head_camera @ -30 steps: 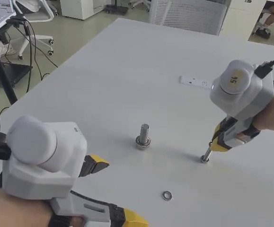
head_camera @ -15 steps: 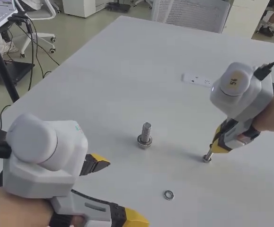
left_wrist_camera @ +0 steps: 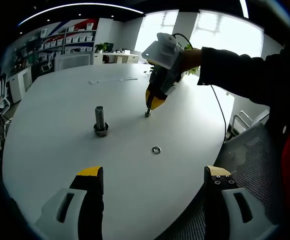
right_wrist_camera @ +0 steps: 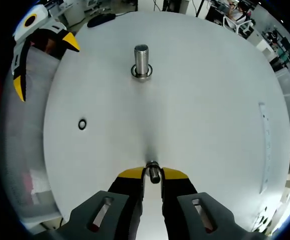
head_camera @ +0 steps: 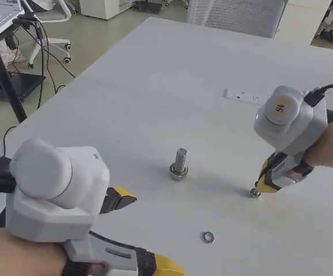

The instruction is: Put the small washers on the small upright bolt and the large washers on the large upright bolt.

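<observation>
Right now the right gripper (head_camera: pixel 259 187) stands tip-down over the small bolt (right_wrist_camera: pixel 154 171), toward the bench's (head_camera: pixel 154 86) right edge. Its jaws are drawn in tight against the bolt's top; whether a washer sits between them, I can't tell. To do this well, I'd keep the gripper plumb over the shank and let go only once centred. The left gripper (left_wrist_camera: pixel 154 175) hangs spread and empty by the near-left corner. A loose washer (head_camera: pixel 207 236) lies toward the near edge, and the large bolt (head_camera: pixel 179 164) stands mid-bench. The right gripper view gives the jaws flanking the bolt, which the head view hides under the gripper's body.
</observation>
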The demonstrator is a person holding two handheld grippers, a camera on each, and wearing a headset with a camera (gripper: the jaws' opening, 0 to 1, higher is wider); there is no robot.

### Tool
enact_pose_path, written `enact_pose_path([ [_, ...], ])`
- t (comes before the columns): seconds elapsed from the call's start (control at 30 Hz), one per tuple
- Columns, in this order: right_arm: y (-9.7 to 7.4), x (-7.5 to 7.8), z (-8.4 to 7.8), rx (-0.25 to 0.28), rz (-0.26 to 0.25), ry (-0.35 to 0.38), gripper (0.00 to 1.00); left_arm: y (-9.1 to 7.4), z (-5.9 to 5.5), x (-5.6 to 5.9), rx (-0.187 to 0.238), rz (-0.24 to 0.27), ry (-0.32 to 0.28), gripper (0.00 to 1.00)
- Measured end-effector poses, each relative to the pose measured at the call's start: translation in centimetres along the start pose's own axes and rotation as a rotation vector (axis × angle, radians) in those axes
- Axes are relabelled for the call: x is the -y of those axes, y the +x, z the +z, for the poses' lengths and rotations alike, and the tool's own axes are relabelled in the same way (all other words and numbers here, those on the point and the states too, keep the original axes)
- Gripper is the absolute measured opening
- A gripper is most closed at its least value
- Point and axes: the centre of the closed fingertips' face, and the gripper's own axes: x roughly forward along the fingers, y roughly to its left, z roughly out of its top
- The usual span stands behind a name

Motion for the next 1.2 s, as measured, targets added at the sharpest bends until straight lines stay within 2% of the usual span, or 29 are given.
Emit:
enact_pose_path([
  [0.43, 1.3, -0.3, -0.2, -0.004, 0.014, 0.004, 0.13, -0.1, -0.1, 0.0, -0.006, -0.001, 0.000, 0.82],
  [0.83, 1.1, -0.3, 0.1, 0.005, 0.013, 0.007, 0.14, -0.1, -0.1, -0.1, -0.004, -0.001, -0.002, 0.82],
  [1.2, 0.6, -0.2, 0.0, 0.023, -0.004, 0.031, 0.22, -0.1, 0.0, 0.0, -0.004, -0.003, 0.000, 0.82],
])
